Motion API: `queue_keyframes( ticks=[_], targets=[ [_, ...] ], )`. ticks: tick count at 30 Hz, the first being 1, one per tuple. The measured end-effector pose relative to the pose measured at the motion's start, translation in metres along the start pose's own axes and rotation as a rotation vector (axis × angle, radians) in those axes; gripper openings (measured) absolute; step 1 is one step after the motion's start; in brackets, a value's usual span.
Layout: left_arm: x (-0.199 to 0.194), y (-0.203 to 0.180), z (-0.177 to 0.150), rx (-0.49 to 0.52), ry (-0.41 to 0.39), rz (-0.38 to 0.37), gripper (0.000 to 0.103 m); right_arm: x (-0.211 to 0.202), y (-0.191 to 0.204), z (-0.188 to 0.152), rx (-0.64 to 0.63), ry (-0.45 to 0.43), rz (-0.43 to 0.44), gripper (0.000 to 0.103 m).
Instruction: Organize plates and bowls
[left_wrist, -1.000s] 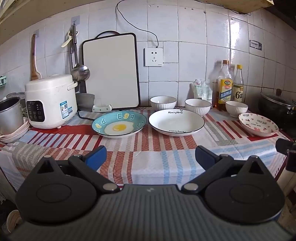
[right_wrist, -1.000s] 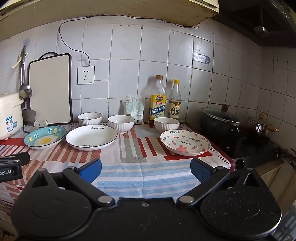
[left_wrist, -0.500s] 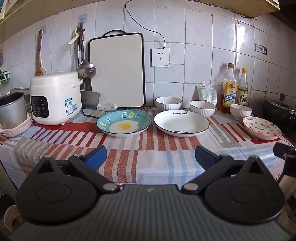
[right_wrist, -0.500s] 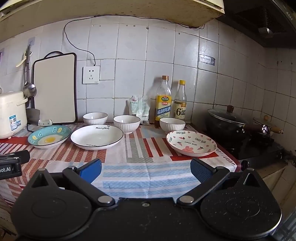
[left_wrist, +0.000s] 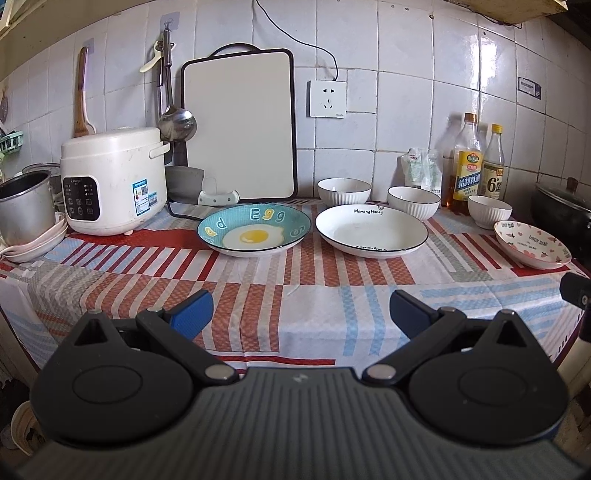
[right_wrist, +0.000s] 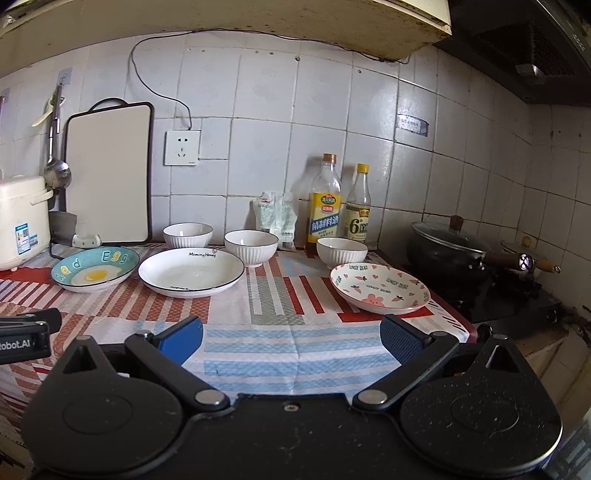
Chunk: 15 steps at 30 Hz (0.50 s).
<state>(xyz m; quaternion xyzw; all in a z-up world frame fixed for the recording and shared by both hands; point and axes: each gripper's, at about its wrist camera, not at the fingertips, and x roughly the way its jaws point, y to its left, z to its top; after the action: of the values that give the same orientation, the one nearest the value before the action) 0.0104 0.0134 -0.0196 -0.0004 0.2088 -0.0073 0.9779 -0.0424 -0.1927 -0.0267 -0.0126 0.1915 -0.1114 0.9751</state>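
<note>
We are holding the left gripper (left_wrist: 299, 306) and right gripper (right_wrist: 291, 338) over the near tabletop (left_wrist: 314, 291), jaws wide apart, empty. Egg plate (left_wrist: 254, 229), white plate (left_wrist: 371, 230), pink plate (right_wrist: 380, 290) and three bowls (right_wrist: 251, 246) are sitting further back.

Three plates (left_wrist: 255, 230), three bowls (left_wrist: 344, 191)

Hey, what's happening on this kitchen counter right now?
A person holds two grippers over the near edge of the striped tablecloth, both open and empty: the left gripper and the right gripper. Nothing has been picked up. The egg plate, the white plate and the pink floral plate lie separately, with three white bowls standing unstacked behind them near the wall.
</note>
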Motion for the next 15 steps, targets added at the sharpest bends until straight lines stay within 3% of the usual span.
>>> queue_keyframes(
  ticks=[15],
  targets=[
    [-0.011,-0.001,0.0,-0.006,-0.046,-0.009,0.103,0.001,0.001,-0.006,0.012,-0.021,-0.026,0.103]
  ],
)
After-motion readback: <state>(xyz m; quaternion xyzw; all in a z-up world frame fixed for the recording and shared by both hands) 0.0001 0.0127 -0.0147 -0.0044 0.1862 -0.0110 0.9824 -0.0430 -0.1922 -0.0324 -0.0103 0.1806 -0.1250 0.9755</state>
